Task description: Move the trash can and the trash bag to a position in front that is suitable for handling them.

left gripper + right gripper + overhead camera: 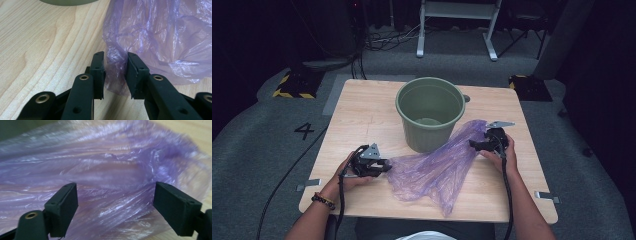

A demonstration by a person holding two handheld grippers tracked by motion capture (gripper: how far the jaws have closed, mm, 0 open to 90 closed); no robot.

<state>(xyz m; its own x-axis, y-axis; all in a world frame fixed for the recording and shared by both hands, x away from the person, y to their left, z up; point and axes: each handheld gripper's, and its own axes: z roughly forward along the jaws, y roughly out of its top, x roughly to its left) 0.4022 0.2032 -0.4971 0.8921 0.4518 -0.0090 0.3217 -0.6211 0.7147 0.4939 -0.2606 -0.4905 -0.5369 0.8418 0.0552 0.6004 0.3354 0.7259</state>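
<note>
A thin purple plastic bag [437,167] lies crumpled on the wooden table [362,110], stretching from the front middle up to the right side of a green bucket [430,112]. My left gripper [387,166] sits at the bag's left edge. In the left gripper view a loose fold of the bag [162,37] stands between the jaws of this gripper [115,72], which are narrowly apart and not pinching it. My right gripper [473,145] is at the bag's upper right end, beside the bucket. Its jaws [115,205] are wide open with the bag [107,165] spread just ahead of them.
The empty green bucket stands upright at the table's middle back. Bare wood lies to the left of the bucket and along the front left. A cable trails from each gripper toward the table's near edge. Beyond the table are grey carpet and a white frame [457,25].
</note>
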